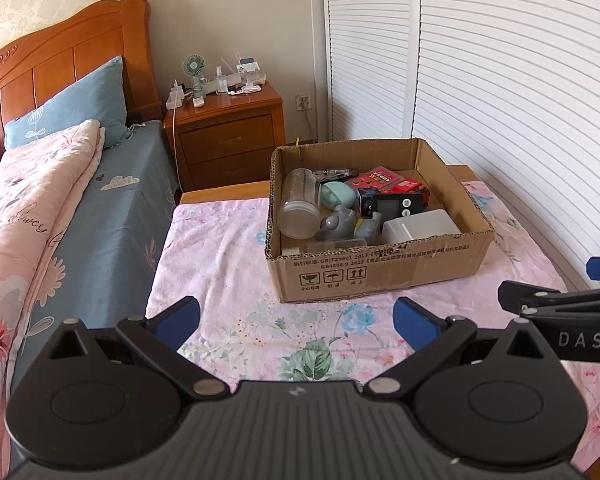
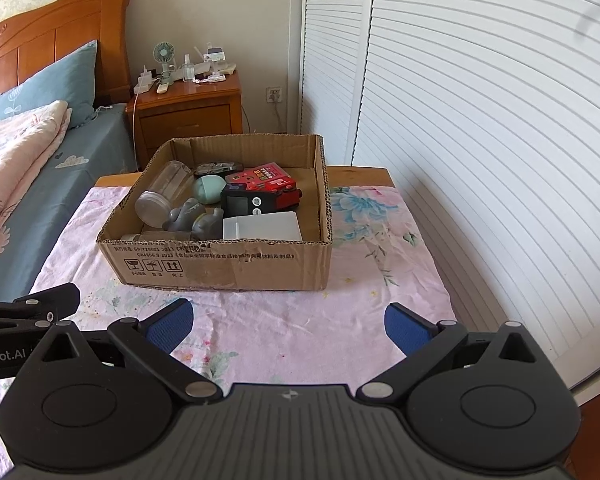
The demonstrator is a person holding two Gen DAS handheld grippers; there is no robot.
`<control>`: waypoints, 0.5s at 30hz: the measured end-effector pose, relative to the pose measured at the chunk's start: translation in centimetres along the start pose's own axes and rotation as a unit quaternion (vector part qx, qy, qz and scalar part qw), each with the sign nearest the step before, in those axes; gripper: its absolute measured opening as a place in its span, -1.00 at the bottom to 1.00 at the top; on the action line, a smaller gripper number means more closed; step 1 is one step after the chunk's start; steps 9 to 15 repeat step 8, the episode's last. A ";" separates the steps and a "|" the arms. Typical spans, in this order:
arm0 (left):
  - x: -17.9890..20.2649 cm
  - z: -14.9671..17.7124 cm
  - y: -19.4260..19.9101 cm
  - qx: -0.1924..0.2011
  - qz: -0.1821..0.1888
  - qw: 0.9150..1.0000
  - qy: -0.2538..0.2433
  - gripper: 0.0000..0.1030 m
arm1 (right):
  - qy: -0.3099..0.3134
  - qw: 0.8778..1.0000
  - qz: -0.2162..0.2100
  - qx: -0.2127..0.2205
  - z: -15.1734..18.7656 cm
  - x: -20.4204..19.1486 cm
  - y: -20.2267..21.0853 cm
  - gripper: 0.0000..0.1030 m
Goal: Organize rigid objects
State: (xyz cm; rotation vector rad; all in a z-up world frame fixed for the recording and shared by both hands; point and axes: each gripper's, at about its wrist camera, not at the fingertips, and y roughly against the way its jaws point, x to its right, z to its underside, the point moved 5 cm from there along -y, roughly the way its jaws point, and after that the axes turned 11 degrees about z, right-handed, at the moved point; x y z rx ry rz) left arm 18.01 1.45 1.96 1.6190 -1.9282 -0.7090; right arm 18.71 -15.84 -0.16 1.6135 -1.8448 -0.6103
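An open cardboard box (image 1: 384,270) (image 2: 228,266) stands on a table with a pink floral cloth (image 1: 236,256) (image 2: 284,320). It holds a clear plastic jar (image 1: 298,204) (image 2: 162,196), a mint egg-shaped case (image 1: 337,196) (image 2: 208,189), grey figures (image 1: 337,222) (image 2: 186,214), a black meter (image 1: 396,205) (image 2: 244,203), a red toy (image 1: 374,178) (image 2: 274,184) and a white box (image 1: 420,227) (image 2: 262,226). My left gripper (image 1: 296,318) and my right gripper (image 2: 288,320) are open and empty, in front of the box. The right gripper's fingers (image 1: 516,292) show at the left view's right edge.
A bed with a pink quilt (image 1: 28,208) and a blue pillow (image 1: 76,104) lies on the left. A wooden nightstand (image 1: 228,136) (image 2: 188,116) with a small fan and clutter stands behind the table. White louvred doors (image 1: 500,80) (image 2: 480,120) line the right side.
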 end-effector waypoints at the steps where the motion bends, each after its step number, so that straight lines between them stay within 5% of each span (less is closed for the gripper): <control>1: 0.0 0.0 0.0 0.000 0.000 1.000 0.000 0.98 | 0.000 1.000 0.000 0.000 0.0 0.0 0.0 1.00; 15: 0.2 0.0 0.1 0.000 -0.001 1.000 0.000 0.98 | -0.001 1.000 -0.002 0.001 0.0 0.1 0.1 1.00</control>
